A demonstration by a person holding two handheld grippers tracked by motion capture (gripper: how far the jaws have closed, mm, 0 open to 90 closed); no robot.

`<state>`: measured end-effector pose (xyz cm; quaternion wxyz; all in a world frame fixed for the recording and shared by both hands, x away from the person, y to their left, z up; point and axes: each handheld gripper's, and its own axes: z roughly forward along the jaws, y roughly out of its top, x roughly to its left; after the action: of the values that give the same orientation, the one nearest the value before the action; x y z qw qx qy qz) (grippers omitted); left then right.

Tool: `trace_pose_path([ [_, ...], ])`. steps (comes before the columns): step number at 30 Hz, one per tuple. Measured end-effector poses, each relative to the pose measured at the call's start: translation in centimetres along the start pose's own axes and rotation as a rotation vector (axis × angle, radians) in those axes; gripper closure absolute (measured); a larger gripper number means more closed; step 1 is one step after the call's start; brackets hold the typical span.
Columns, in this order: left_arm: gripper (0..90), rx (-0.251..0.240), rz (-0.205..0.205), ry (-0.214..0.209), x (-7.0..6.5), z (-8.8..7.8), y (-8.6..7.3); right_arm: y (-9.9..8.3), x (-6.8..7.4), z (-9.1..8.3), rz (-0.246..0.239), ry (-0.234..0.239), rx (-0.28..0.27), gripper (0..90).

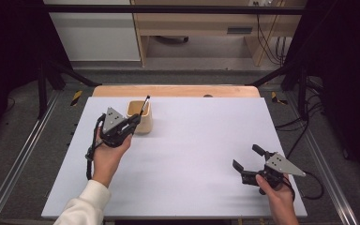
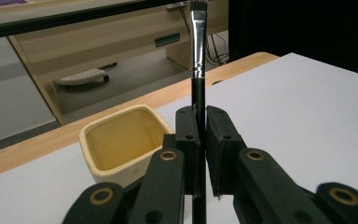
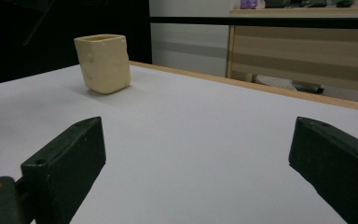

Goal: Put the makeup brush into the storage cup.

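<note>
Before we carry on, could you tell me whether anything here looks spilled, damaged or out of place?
Nothing stands out. The cream pot stands upright on the white table, the brush is clamped straight in the left gripper, and the right gripper waits open.

From my left gripper [image 2: 200,140] view, the brush [image 2: 197,42] tip is cut off by the top edge, and its handle drops behind the jaws and out at the bottom edge; I cannot see its lower end. The cup [image 2: 121,144] has its near lower corner covered by the gripper. In the high view the brush [image 1: 144,107] is too small for me to make out bristles. In my right gripper [image 3: 196,154] view both jaws are cut by the frame edges.
</note>
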<state>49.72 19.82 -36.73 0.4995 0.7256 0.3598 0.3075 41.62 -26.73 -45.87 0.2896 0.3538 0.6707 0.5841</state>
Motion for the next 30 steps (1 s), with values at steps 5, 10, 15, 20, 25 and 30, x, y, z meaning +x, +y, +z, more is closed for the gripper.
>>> trace_pose_path([
  [5,84.1,-0.003,-0.008,0.008,0.4,0.1,0.0,0.0,0.1,0.1,-0.009,0.004,0.0,4.4],
  [10,84.1,-0.012,-0.016,0.019,0.8,0.4,0.2,-0.1,0.1,0.1,-0.02,0.003,0.012,4.4],
  [15,84.0,-0.022,-0.028,0.032,1.2,0.7,0.4,-0.1,0.1,0.1,-0.018,0.001,0.015,4.4],
  [20,84.0,-0.03,-0.026,0.043,1.5,0.8,0.5,-0.1,0.1,0.2,-0.016,0.001,0.015,4.3],
  [25,84.1,-0.042,-0.034,0.049,1.7,1.0,0.5,-0.2,0.1,0.2,-0.023,0.003,0.017,4.3],
  [30,84.0,-0.053,-0.036,0.056,2.0,1.1,0.5,-0.2,0.0,0.2,-0.024,0.0,0.018,4.3],
])
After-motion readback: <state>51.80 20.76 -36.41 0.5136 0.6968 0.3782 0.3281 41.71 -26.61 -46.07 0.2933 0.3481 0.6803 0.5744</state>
